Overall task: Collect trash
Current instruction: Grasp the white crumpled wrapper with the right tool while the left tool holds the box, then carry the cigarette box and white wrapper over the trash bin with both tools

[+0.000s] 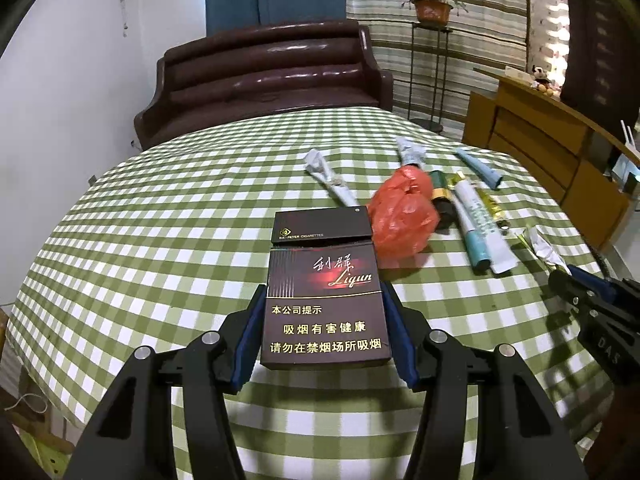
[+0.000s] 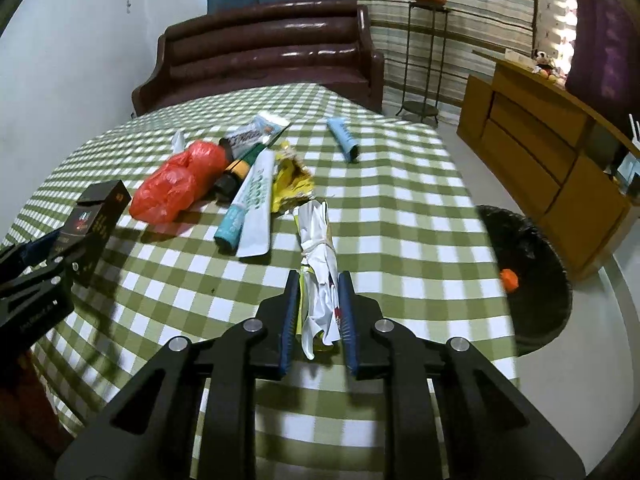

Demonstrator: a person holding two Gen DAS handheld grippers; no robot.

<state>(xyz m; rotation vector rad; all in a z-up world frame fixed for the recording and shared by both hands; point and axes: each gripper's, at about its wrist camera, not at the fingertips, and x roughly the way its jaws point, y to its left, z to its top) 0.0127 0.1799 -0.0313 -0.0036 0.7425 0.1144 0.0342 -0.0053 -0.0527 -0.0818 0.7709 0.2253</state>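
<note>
On the green checked worktop (image 1: 168, 216), seen from the left wrist, we have our left claw (image 1: 324, 328) clamped across the width of a dark cigarette pack (image 1: 324, 292). Its blue pads press both long sides of the pack, whose long axis runs straight ahead along the fingers, lid end farthest from us. Just beyond the pack to the right lies a crumpled red plastic bag (image 1: 400, 216), then a heap of tubes and wrappers (image 1: 476, 220). At the far right edge of this view our right claw (image 1: 568, 276) shows only partly, and from here we cannot tell how it stands.

Over on the right wrist view, that right claw (image 2: 319, 312) is clenched on a twisted white paper wrapper (image 2: 318, 248). No earlier look is at hand, so we judge only from the pads, which pinch the near end of the wrapper. The wrapper's long axis points dead ahead, away from us, so most of it sticks out beyond the fingertips. The left claw (image 2: 60, 256) appears at the left edge with the cigarette pack (image 2: 100, 220) in it. Off the worktop's right side, down on the floor, sits a bin lined with a black bag (image 2: 524, 264). We judge the right hand nearer to it, so the wrapper should swing rightward and down first, while the pack has the whole worktop to cross.
</note>
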